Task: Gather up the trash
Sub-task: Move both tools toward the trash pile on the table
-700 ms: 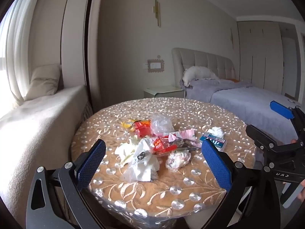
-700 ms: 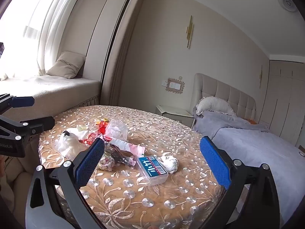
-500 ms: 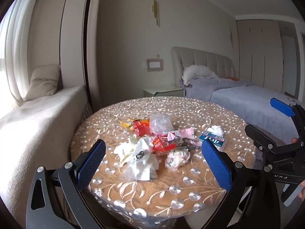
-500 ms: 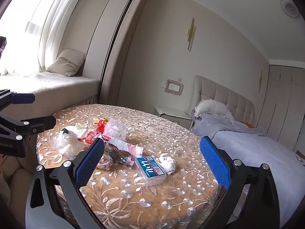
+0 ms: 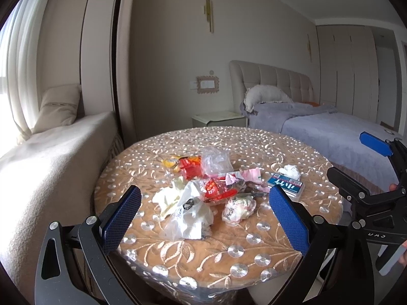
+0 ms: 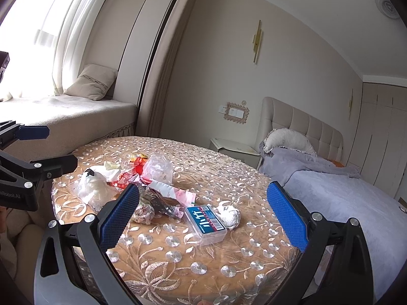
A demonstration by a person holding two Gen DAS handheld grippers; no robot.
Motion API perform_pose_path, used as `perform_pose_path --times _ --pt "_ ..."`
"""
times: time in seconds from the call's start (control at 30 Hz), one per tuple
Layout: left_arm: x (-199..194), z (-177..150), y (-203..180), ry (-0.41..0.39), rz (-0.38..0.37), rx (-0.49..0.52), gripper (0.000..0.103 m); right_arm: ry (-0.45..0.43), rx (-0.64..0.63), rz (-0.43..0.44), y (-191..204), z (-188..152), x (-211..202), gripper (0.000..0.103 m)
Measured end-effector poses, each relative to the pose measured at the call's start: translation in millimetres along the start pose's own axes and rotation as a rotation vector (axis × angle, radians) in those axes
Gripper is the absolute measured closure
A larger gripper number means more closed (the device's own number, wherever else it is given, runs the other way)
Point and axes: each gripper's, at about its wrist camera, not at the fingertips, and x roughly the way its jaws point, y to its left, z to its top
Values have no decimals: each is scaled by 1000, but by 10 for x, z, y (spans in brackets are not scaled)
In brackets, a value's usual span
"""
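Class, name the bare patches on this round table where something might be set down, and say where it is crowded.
Bare: the far side of the table beyond the clear bag, and the near rim. Crowded: the middle, from the white plastic bag to the blue-labelled box.

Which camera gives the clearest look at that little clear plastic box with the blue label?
The right wrist view: the clear plastic box with the blue label lies close and unobstructed, label readable. In the left wrist view the box is smaller, farther off, beside the claw's blue pad.
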Motion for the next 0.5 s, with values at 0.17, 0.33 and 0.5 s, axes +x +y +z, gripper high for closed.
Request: perform_pose_path --times 0.17,0.33,0.5 --pt "66 -31 59 15 -2 -21 5 10 -14 4 37 -45 73 3" --pt "136 -78 71 26 9 -17 5 23 -19 22 72 -75 177 3" --pt "217 -117 97 31 39 1 5 37 -20 47 112 -106 303 3"
